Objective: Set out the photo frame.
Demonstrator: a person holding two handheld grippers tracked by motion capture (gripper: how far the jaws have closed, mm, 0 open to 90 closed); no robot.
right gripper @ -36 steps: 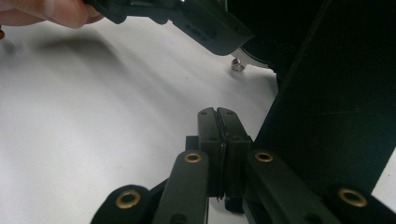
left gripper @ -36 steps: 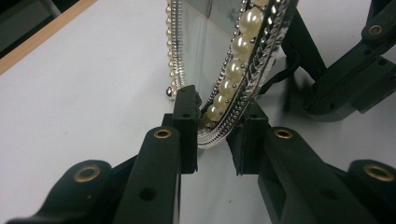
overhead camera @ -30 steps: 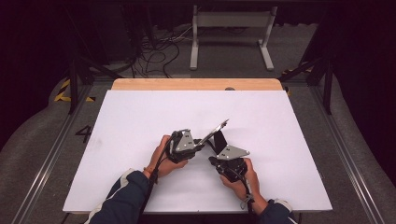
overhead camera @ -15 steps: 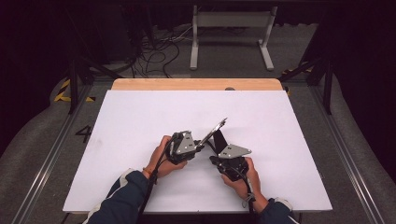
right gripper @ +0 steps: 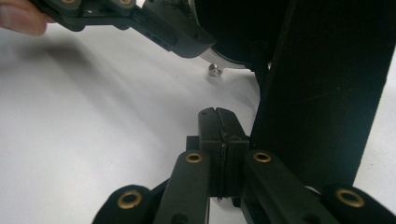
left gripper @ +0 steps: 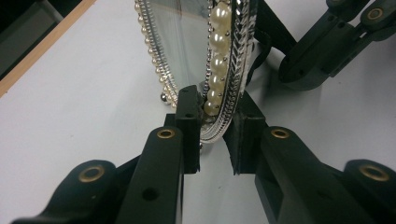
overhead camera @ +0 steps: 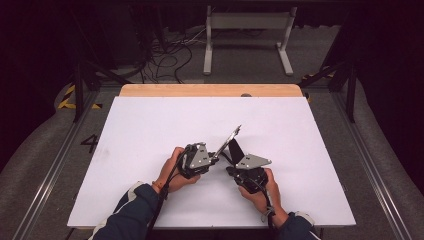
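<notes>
Almost nothing is changing since a second ago: both hands are holding station low-centre in the high view. Left tongs (left gripper: 212, 135) are clamping the rim of the pearl-edged mirror (left gripper: 196, 51), keeping it tilted upright. Right tongs (right gripper: 218, 140) are closed, gripping nothing, beside its black stand (right gripper: 327, 84). Looks like prop adjustment. White bench (overhead camera: 150, 125) is lying bare; beyond it, cables (overhead camera: 165, 52) and a metal frame (overhead camera: 247, 22) on grey floor.
</notes>
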